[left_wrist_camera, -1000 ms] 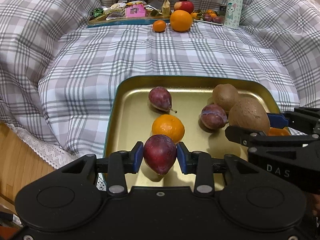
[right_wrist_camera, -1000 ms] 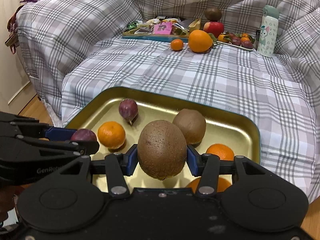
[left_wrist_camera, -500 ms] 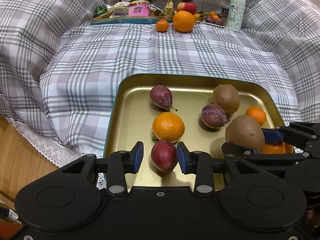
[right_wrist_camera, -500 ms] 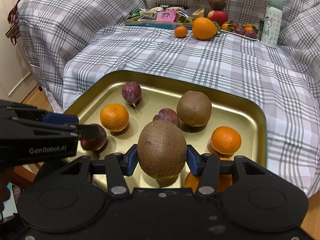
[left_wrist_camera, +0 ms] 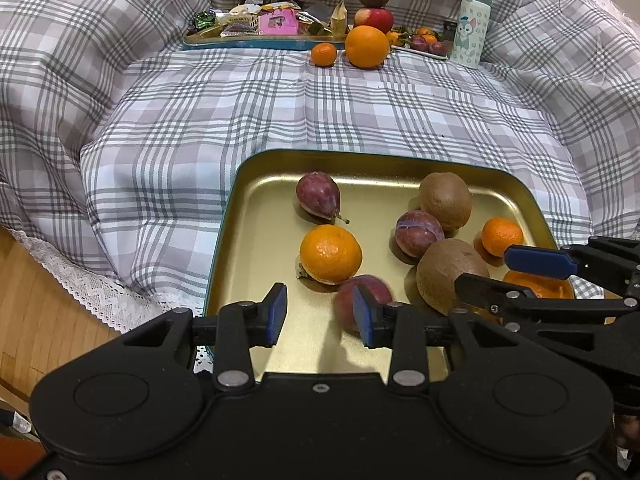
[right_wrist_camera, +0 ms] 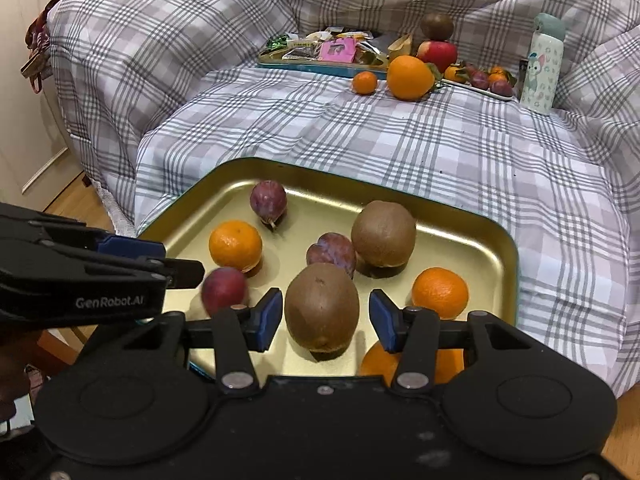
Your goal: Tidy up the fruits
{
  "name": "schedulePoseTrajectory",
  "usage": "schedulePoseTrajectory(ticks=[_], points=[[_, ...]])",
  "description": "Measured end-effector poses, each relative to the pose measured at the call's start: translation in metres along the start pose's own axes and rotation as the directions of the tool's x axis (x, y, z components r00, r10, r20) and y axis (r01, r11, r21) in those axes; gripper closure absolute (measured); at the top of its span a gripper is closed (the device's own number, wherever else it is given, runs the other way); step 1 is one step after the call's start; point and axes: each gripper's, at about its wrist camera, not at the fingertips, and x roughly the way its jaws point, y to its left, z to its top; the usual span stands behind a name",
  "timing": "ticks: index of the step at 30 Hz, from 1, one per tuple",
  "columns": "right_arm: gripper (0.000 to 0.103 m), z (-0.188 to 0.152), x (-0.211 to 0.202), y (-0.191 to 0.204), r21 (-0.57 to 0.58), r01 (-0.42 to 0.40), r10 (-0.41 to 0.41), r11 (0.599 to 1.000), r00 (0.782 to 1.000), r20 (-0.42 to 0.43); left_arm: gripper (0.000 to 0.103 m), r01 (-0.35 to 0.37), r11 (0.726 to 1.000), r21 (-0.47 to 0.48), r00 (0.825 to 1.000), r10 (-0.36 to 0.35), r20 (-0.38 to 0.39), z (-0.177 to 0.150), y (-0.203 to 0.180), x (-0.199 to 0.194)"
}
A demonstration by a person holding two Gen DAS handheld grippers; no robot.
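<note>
A gold tray (left_wrist_camera: 256, 216) (right_wrist_camera: 472, 236) on the plaid quilt holds plums, tangerines and kiwis. My left gripper (left_wrist_camera: 320, 314) is open and empty; a red plum (left_wrist_camera: 366, 300) (right_wrist_camera: 223, 290) lies blurred on the tray by its right finger. My right gripper (right_wrist_camera: 325, 322) is open around a big brown kiwi (right_wrist_camera: 322, 306) (left_wrist_camera: 448, 270) that rests on the tray, pads apart from it. A second kiwi (right_wrist_camera: 383, 234), a plum (right_wrist_camera: 332, 254) and a tangerine (right_wrist_camera: 440, 292) lie just behind.
At the back of the quilt are a snack tray (left_wrist_camera: 256, 30), an orange (left_wrist_camera: 367, 47), a small tangerine (left_wrist_camera: 324, 54), an apple with a kiwi on top (left_wrist_camera: 374, 16), a small fruit plate (left_wrist_camera: 424, 44) and a bottle (left_wrist_camera: 470, 24). Wooden floor (left_wrist_camera: 48, 304) lies left.
Both grippers opened. The left let go of the red plum, which now sits to its right on the tray. The right released the big kiwi onto the tray. Both pulled back slightly.
</note>
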Motion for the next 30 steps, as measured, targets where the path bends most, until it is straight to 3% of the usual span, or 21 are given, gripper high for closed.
schedulePoseTrajectory(ticks=[30], points=[[0.052,-0.004,-0.010,-0.013,0.146,-0.002,0.002,0.989,1.000,0.002,0.058,-0.091,0.996,-0.009,0.995,0.090,-0.053,0.001,-0.002,-0.002]])
